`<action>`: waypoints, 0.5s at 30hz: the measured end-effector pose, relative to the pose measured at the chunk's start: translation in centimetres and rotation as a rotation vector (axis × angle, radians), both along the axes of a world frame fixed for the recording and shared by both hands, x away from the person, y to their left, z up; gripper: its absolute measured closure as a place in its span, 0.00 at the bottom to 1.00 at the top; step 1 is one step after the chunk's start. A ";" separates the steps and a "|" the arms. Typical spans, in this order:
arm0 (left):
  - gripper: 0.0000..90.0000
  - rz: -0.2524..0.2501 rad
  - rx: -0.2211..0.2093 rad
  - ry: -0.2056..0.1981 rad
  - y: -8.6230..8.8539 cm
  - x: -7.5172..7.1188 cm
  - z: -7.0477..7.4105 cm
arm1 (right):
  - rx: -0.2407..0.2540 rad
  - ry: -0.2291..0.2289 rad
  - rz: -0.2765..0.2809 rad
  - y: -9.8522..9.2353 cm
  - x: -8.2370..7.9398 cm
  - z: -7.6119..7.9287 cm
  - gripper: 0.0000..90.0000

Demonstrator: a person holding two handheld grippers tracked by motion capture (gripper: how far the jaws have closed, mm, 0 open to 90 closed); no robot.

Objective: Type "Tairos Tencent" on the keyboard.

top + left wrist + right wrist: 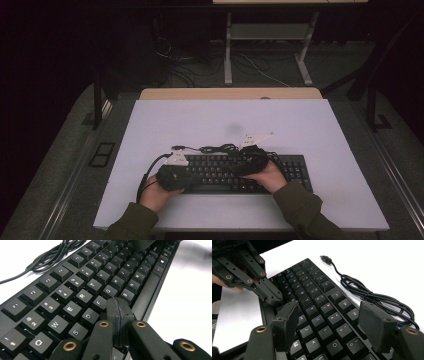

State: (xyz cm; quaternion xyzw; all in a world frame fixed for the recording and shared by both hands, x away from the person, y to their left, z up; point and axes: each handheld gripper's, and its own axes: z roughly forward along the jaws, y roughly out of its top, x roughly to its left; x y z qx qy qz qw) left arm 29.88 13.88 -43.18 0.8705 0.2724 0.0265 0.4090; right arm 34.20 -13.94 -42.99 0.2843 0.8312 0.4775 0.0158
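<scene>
A black keyboard (292,170) lies on the white tabletop (300,125), near its front edge. Its black cable (367,295) lies bundled behind it, and the USB plug (325,258) rests loose on the table. My left gripper (120,302) is shut with nothing in it, pads pressed together, and its tip is low over the keys near F (100,302). It also appears at the top left of the right gripper view as the left gripper (269,293). My right gripper (329,320) stands open over the right-hand letter keys, with nothing between its pads. Both point toward each other over the keyboard.
Bare white tabletop lies behind the keyboard and on both sides. A wooden desk edge (230,93) shows behind the white top. Farther back stand a white desk frame (265,50) and floor cables (190,70) in a dark room.
</scene>
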 end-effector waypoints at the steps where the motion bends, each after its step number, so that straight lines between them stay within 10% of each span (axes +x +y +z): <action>1: 0.99 0.002 0.000 0.000 0.0 0.0 0.0 | 0.000 0.001 0.000 0.0 0.0 0.0 0.36; 15: 0.99 0.030 -0.031 -0.022 0.6 0.0 0.7 | 0.004 -0.003 -0.001 0.0 0.0 0.1 0.36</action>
